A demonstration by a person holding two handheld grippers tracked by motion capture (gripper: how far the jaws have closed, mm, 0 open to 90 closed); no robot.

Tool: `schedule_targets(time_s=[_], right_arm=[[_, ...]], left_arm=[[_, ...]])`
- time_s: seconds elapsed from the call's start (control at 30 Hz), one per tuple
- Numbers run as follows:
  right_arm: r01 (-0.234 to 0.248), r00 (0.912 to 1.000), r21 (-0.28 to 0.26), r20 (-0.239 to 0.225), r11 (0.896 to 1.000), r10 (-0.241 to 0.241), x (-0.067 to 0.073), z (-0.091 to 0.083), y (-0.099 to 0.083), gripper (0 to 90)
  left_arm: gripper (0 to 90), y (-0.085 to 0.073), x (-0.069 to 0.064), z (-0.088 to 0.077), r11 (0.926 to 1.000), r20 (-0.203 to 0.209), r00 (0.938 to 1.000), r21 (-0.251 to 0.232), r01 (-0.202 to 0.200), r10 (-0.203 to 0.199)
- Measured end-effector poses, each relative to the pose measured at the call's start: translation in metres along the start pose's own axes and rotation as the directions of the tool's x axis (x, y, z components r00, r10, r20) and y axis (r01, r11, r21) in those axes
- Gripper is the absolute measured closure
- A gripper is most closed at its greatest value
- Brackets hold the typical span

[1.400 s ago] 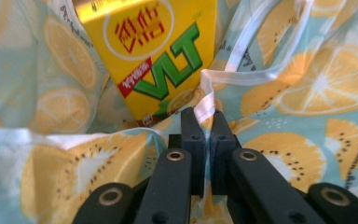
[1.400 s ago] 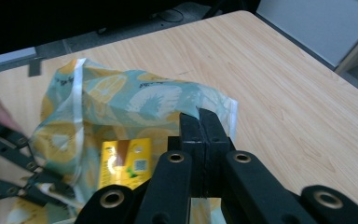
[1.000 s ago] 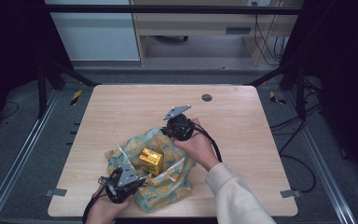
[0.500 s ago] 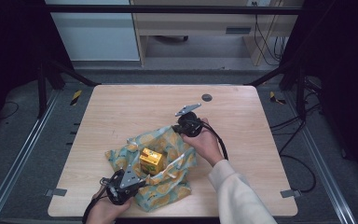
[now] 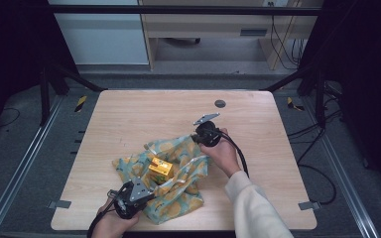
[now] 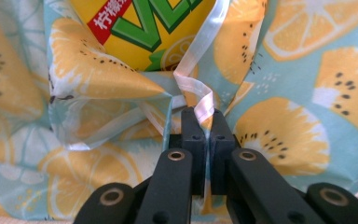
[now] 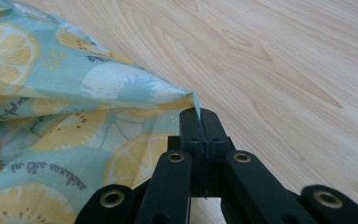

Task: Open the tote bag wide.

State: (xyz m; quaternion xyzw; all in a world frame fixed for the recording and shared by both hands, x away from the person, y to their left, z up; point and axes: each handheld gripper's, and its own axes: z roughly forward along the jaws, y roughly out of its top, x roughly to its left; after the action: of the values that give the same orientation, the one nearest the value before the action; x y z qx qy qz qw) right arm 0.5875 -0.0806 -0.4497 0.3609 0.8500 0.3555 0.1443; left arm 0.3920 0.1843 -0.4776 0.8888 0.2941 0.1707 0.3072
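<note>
Fruit-print bag (image 5: 178,171) mid-table; left tongs (image 6: 204,122) clamp ribbon (image 6: 200,100), right tongs (image 7: 199,117) clamp bag edge.

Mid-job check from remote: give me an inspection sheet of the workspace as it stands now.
Surface: wooden table, dark round disc near its far edge.
Job's things: fruit-print cloth crumpled, yellow carton on it.
Clutter: nothing seen.
Grippers: left gripper shut on white ribbon; right gripper shut on the cloth's edge.
Cables: black cable trails from right gripper.
Surroundings: dark frame, grey floor, loose wires behind.
</note>
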Motion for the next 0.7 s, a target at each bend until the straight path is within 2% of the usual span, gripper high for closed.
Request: schedule_targets(time_s=[0.17, 0.3, 0.37, 0.43, 0.47, 0.57, 0.6, 0.67, 0.7], right_arm=[[-0.003, 0.9995, 0.027, 0.031, 1.0, 0.003, -0.005, 0.002, -0.002, 90.0], [0.0, 0.9993, 0.038, 0.038, 0.999, -0.001, -0.005, 0.003, -0.004, 84.0], [0.004, 0.9991, 0.035, 0.042, 0.999, -0.006, -0.005, 0.001, -0.003, 77.6], [-0.009, 0.9989, 0.029, 0.047, 1.0, 0.008, -0.005, -0.002, -0.002, 66.0], [-0.014, 0.9984, 0.022, 0.055, 1.0, 0.012, -0.005, -0.006, -0.001, 57.0], [0.007, 0.9972, 0.001, 0.074, 1.0, -0.007, 0.001, -0.017, 0.002, 40.0], [0.016, 0.9968, -0.01, 0.078, 1.0, -0.015, 0.004, -0.025, 0.003, 36.4], [0.036, 0.9966, -0.045, 0.075, 0.998, -0.032, 0.009, -0.038, 0.005, 31.8], [0.043, 0.9963, -0.052, 0.077, 0.998, -0.039, 0.011, -0.044, 0.005, 30.4]], left_arm=[[89.1, -0.001, -0.002, 0.0, 0.9999, -0.001, 1.0, 0.012, -0.004, 0.004], [85.6, -0.001, -0.003, -0.003, 1.0, -0.014, 0.9999, -0.003, -0.005, 0.005], [78.8, -0.001, -0.004, -0.005, 0.9998, -0.032, 0.9995, -0.021, -0.005, 0.004], [64.6, 0.0, -0.002, -0.008, 0.9988, -0.049, 0.9987, -0.048, 0.013, -0.015], [56.3, 0.001, 0.0, -0.009, 0.9979, -0.051, 0.9985, -0.062, 0.017, -0.02], [46.9, 0.002, 0.002, -0.017, 0.9925, -0.051, 0.9977, -0.116, 0.039, -0.045], [41.7, 0.002, 0.002, -0.019, 0.9909, -0.064, 0.9968, -0.129, 0.038, -0.047], [36.2, 0.002, 0.004, -0.024, 0.9858, -0.069, 0.9955, -0.159, 0.053, -0.065], [34.3, 0.004, 0.004, -0.03, 0.9773, -0.043, 0.9942, -0.192, 0.088, -0.098]])
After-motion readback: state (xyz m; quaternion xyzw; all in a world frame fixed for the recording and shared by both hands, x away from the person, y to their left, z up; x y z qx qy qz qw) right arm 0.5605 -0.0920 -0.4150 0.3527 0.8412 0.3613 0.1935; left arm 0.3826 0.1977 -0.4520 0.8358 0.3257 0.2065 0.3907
